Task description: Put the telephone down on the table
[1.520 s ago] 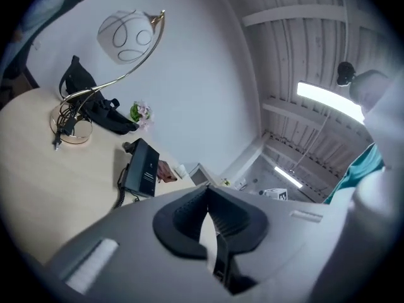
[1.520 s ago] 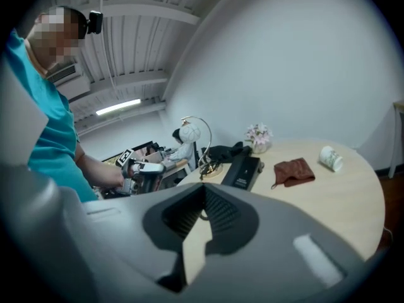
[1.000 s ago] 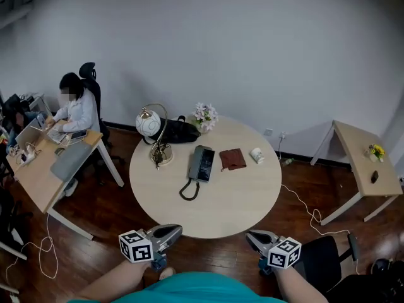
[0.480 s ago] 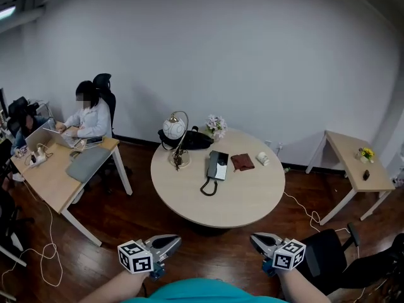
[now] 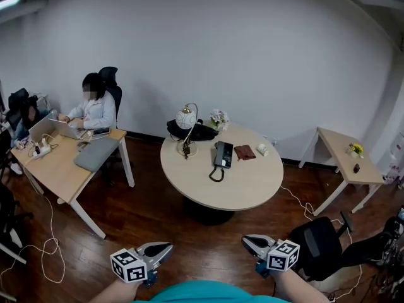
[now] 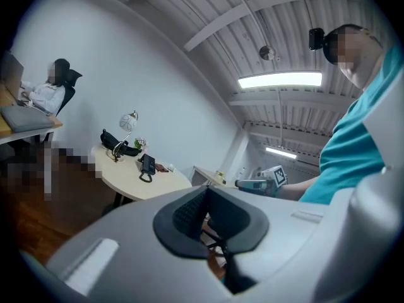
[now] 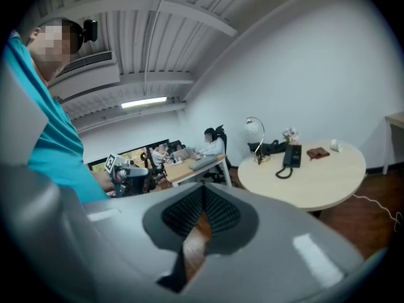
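Evidently the task looked finished: the telephone (image 5: 223, 154) lay on the surface (image 5: 221, 202), toward twelve o'clock of its middle, well apart from the left gripper (image 5: 167, 247) and right gripper (image 5: 246, 239), whose jaws were pressed together on nothing, though its exact seating was too small to judge.

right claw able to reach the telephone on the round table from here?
Probably not from here. The right claw hangs by the person's body, while the telephone lies on the round table across open floor. Nothing blocks the way; a step closer should do.
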Demonstrator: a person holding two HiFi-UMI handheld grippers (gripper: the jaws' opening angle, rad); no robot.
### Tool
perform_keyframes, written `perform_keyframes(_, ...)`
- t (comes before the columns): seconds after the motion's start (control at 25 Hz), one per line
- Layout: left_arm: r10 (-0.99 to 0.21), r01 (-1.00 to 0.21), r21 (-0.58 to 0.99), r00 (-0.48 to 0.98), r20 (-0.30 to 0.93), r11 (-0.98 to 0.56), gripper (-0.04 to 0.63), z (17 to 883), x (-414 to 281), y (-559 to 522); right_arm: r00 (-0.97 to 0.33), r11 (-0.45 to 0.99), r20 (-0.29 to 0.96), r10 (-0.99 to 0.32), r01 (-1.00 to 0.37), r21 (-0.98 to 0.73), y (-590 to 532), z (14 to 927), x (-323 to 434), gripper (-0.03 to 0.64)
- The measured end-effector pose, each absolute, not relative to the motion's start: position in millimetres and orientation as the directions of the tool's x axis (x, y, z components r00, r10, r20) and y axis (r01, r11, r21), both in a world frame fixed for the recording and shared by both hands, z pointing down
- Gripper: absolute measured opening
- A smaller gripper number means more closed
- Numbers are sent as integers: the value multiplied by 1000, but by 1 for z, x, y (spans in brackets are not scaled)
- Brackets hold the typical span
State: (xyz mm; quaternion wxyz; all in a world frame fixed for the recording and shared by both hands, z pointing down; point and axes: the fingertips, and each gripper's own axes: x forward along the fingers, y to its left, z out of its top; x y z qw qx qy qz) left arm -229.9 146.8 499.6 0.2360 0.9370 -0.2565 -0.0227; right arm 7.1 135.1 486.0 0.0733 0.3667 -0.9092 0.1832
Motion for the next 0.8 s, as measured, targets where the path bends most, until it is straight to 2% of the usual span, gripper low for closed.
perform_keyframes(0.32,-497,-476,441,864,76,-761,6,496,-206,193,-734,676,231,-639,-679,-288,174,478,26,2)
perform_keyframes(0.8,-479,-469,421,873,89,-777,6,489,-79,263,-744,677,233,-626,-667,-311,265,501,127,0)
